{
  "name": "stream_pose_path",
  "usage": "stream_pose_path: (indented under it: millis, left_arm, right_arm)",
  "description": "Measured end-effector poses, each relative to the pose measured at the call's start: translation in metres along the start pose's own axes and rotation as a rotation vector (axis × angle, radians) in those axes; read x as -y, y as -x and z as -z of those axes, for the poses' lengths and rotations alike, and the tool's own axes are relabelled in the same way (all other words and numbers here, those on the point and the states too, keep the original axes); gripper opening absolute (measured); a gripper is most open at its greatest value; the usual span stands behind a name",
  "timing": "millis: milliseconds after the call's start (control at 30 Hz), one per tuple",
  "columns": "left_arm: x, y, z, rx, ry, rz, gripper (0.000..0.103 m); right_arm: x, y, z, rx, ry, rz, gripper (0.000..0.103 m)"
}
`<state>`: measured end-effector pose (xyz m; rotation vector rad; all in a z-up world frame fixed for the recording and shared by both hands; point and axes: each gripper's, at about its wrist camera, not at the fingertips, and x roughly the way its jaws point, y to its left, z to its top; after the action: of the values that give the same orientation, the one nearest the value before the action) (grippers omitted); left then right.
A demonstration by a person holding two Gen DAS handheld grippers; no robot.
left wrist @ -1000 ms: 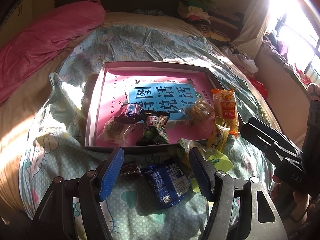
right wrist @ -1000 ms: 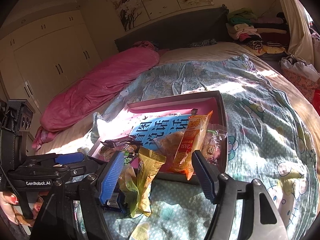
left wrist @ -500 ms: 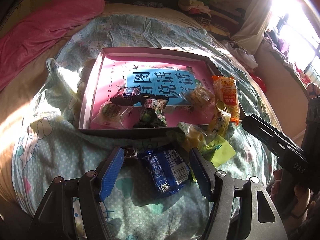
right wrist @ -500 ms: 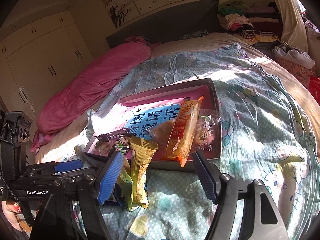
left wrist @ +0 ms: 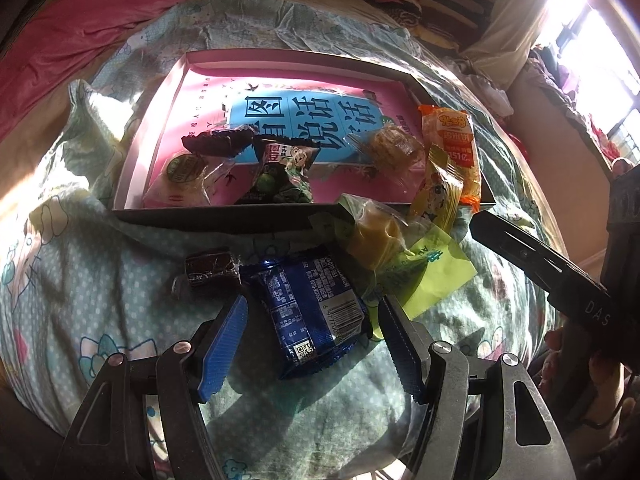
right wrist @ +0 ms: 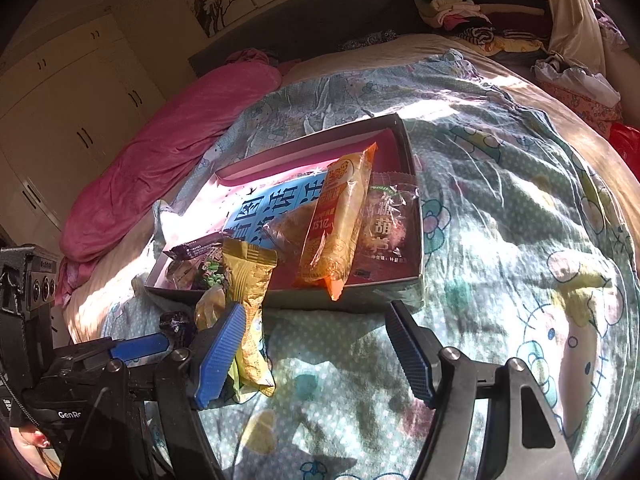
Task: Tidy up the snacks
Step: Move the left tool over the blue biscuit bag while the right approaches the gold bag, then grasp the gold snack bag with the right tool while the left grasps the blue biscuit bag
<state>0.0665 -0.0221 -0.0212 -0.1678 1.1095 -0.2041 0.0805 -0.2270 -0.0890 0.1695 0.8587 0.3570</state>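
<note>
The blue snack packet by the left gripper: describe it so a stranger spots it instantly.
On the bedspread, just in front of the pink box, loose snacks lie scattered. The blue packet lies nearest, between the left gripper's open jaws. It alone is dark blue, with white barcode and QR code facing up.

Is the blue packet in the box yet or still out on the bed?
Out. The blue packet lies on the bedspread before the box, between the left gripper's open jaws.
</note>
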Motion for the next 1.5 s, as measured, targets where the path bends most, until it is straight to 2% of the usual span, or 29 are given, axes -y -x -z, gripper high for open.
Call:
stream_pose_path:
  millis: [333, 667, 767, 1000, 1167, 1333, 1367, 1500]
  left_arm:
    - [-0.002, -0.017, 0.001, -0.043, 0.031, -0.009, 0.070]
    - [-0.010, -0.018, 0.002, -0.051, 0.061, -0.005, 0.070]
    - [-0.010, -0.018, 0.003, -0.051, 0.063, -0.008, 0.070]
    - [-0.010, -0.017, 0.005, -0.053, 0.051, -0.019, 0.070]
    - [-0.010, -0.017, 0.006, -0.054, 0.051, -0.020, 0.070]
    - [-0.011, -0.020, 0.006, -0.055, 0.051, -0.016, 0.070]
    - [-0.011, -0.020, 0.006, -0.055, 0.055, -0.013, 0.070]
    - [-0.013, -0.021, 0.005, -0.056, 0.065, -0.009, 0.071]
  right_arm:
    - [-0.014, -0.015, 0.007, -0.048, 0.080, -0.013, 0.065]
    - [-0.015, -0.018, 0.007, -0.056, 0.052, -0.077, 0.065]
    - [-0.015, -0.021, 0.007, -0.064, 0.038, -0.103, 0.058]
    - [-0.010, -0.034, 0.007, -0.100, -0.028, -0.197, 0.052]
    - [-0.030, -0.051, 0.014, -0.153, 0.062, -0.184, 0.046]
    - [-0.033, -0.058, 0.015, -0.151, 0.072, -0.174, 0.040]
    - [-0.032, -0.059, 0.016, -0.152, 0.070, -0.170, 0.035]
    - [-0.031, -0.063, 0.015, -0.161, 0.075, -0.166, 0.027]
